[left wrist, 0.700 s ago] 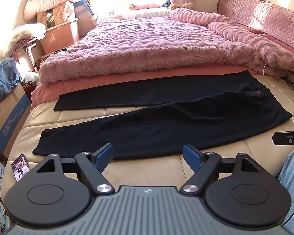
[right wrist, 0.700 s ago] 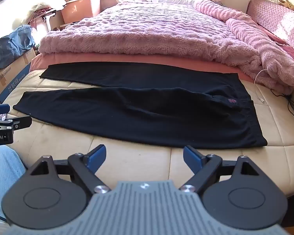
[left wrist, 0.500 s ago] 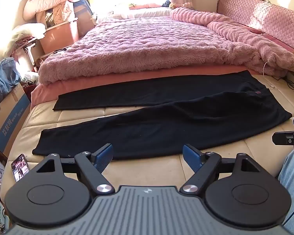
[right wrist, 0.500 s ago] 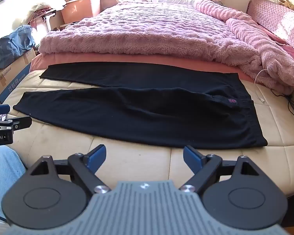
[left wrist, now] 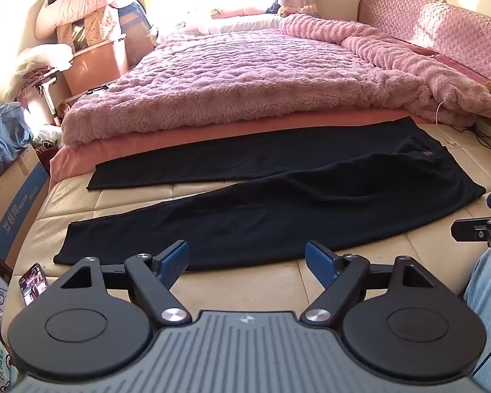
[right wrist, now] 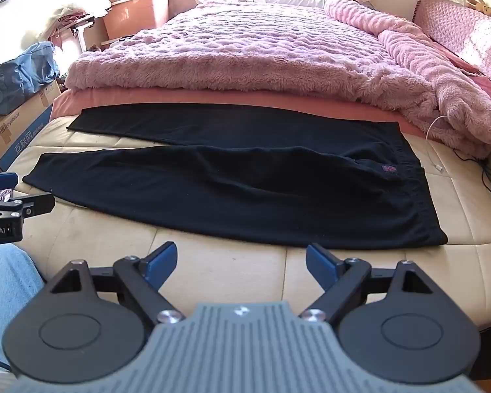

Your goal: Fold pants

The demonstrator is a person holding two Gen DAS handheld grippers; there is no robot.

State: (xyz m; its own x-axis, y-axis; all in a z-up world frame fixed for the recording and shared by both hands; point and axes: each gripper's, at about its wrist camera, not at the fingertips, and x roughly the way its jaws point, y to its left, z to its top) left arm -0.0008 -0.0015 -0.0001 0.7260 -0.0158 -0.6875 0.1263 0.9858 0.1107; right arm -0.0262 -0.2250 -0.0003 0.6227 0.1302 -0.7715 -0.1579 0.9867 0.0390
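Black pants (left wrist: 278,209) lay flat on cream mattress (left wrist: 245,281), unfolded, legs spread in V, hems toward 9 o'clock, waistband toward 3 o'clock. Left claw (left wrist: 247,262) wide open, holding nothing, near edge of nearer leg just ahead at 12 o'clock, not touching. Right claw (right wrist: 240,263) wide open, empty, pants (right wrist: 245,193) at 12 o'clock, strip of bare mattress (right wrist: 229,262) between. Waistband corner at 1 o'clock from right claw. Fluffy pink blanket (left wrist: 245,82) beyond pants. Phone (left wrist: 32,281) at 9 o'clock from left claw.
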